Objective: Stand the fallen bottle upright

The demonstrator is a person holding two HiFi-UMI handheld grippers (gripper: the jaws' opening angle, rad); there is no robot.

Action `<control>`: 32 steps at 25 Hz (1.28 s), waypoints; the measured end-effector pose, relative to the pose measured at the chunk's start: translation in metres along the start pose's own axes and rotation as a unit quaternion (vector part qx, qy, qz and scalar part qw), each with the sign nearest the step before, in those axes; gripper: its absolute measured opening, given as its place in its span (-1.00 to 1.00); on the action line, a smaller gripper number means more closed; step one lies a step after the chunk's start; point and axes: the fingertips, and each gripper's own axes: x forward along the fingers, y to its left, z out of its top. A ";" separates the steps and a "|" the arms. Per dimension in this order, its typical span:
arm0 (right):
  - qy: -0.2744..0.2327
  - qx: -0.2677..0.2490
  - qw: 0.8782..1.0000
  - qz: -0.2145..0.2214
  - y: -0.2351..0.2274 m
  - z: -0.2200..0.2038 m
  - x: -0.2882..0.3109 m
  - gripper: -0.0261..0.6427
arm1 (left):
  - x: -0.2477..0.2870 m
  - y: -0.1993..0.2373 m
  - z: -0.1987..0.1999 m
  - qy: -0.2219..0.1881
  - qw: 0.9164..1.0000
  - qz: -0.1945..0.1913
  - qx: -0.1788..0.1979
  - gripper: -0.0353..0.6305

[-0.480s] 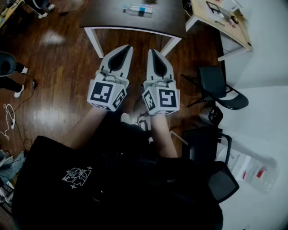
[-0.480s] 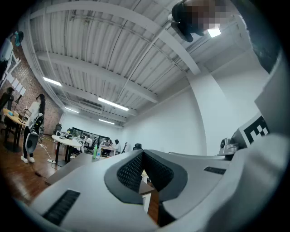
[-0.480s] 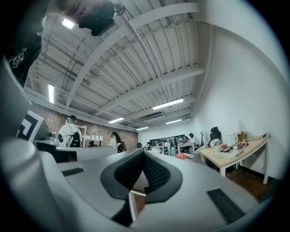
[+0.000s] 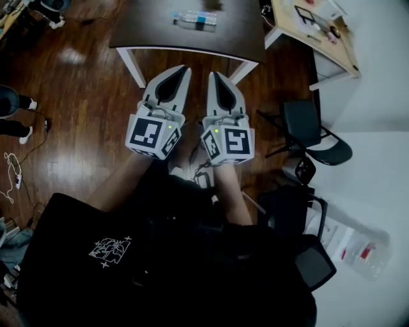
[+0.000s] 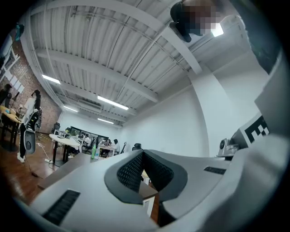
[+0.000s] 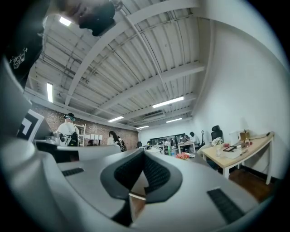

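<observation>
Jaws together, bottle lying on table

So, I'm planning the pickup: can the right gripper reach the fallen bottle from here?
Probably not yet: the right gripper hangs shut, short of the table, and the bottle lies farther in. Nothing stands between them.

- Bottle, top centre: clear, blue label band.
- Table: dark brown top, white legs.
- Left gripper, right gripper: pale grey shells, black textured pads, black-and-white square markers.
- Floor: glossy reddish-brown boards.
- Desk, upper right: pale wood.
- Garment, lower frame: black, white print.
</observation>
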 end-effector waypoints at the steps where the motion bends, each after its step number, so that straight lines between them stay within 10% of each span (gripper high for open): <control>1: 0.000 0.000 1.000 -0.001 -0.003 -0.001 0.009 -0.86 | 0.007 0.006 -0.001 -0.002 1.000 -0.002 0.000 -0.89; 18: 0.017 0.007 0.999 -0.026 -0.051 -0.018 0.194 -0.86 | 0.141 0.149 -0.011 0.020 0.999 -0.015 -0.025 -0.89; 32: 0.045 -0.002 0.999 0.020 -0.130 -0.036 0.281 -0.86 | 0.241 0.184 -0.031 0.022 0.999 0.031 -0.025 -0.89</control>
